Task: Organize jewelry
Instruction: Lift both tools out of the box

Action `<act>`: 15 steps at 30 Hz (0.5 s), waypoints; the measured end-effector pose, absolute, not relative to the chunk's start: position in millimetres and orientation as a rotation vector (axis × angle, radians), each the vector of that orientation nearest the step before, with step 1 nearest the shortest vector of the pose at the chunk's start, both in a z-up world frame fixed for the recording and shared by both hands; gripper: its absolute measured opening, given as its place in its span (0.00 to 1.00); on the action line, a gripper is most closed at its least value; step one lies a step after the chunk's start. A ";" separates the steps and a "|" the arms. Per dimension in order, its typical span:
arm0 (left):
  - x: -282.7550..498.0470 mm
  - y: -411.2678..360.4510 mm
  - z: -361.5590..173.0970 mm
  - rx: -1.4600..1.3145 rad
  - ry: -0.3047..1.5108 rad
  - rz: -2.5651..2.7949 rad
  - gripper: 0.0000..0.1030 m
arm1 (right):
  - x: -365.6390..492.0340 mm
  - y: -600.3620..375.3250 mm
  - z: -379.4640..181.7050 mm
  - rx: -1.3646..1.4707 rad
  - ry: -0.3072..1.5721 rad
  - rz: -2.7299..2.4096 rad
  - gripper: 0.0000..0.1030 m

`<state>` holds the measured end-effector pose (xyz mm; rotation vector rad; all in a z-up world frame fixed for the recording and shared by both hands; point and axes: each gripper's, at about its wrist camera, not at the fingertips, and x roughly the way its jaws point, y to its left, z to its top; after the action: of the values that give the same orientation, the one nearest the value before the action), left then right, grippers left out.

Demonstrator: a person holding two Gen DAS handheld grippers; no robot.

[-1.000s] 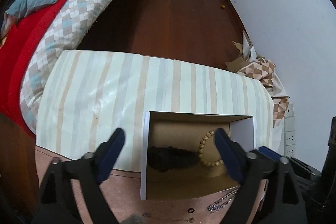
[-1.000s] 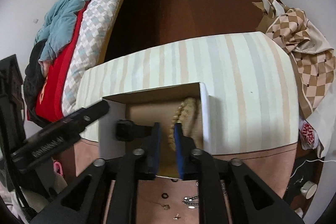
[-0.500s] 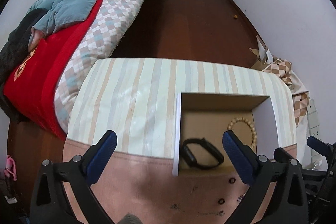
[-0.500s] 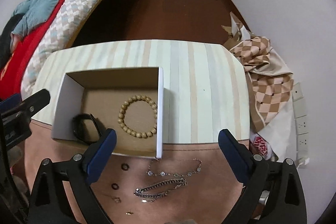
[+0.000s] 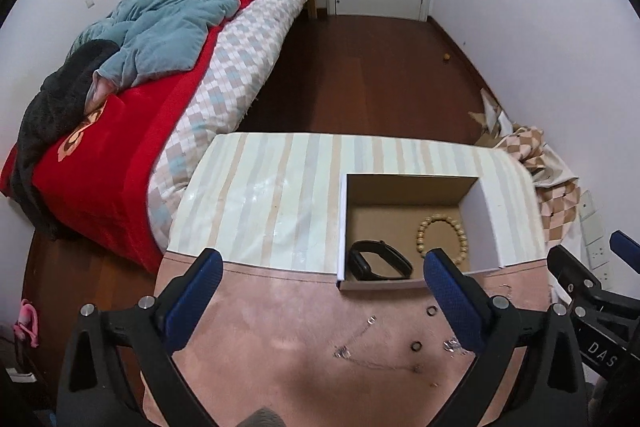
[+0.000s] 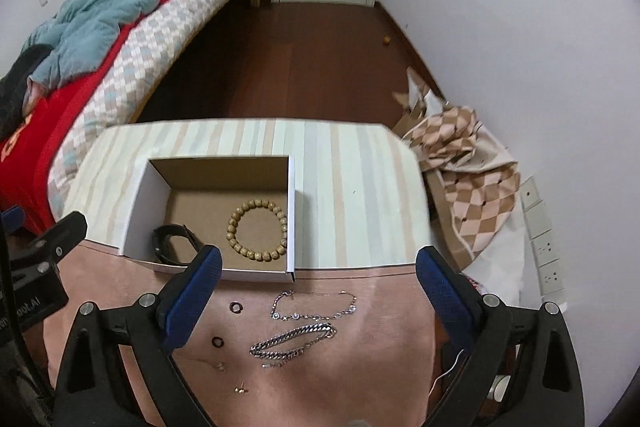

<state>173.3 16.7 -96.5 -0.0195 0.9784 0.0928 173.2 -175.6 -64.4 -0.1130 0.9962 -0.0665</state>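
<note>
An open cardboard box (image 6: 144,203) (image 5: 486,223) stands on the table. Inside lie a wooden bead bracelet (image 6: 258,235) (image 5: 442,233) and a black wristband (image 6: 172,241) (image 5: 380,261). On the pink mat in front lie a thin silver chain with stones (image 6: 314,309), a heavy silver link chain (image 6: 292,343), two dark rings (image 6: 235,307) (image 6: 216,341) and small earrings (image 6: 240,389). My right gripper (image 6: 316,291) is open and empty, above the chains. My left gripper (image 5: 322,287) is open and empty, left of the box.
The table has a striped cloth (image 6: 352,195) at the back and a pink mat (image 5: 260,331) in front. A bed (image 5: 160,75) stands to the left. A checked cloth pile (image 6: 468,163) lies by the right wall. Wooden floor (image 5: 360,67) lies beyond.
Both grippers have pulled back and up from the box. The right gripper opened and left the bead bracelet in the box. The black wristband also lies in the box now.
</note>
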 end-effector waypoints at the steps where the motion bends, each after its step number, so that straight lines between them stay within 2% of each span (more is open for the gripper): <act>1: 169.2 16.9 -92.1 -0.023 0.974 0.094 1.00 | 169.5 -175.7 -59.5 -0.114 0.985 -0.068 0.96; 10: 131.6 17.0 -53.7 -0.045 0.914 0.103 1.00 | 122.8 -178.5 -5.9 -0.068 0.889 -0.057 0.96; 15: 113.2 18.2 -50.3 -0.045 0.844 0.138 1.00 | 104.6 -186.4 -0.4 -0.022 0.898 -0.025 0.96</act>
<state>113.2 18.2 -50.3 -0.0452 0.8437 0.1384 104.6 -186.4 -0.4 -0.0222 0.8983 -0.0249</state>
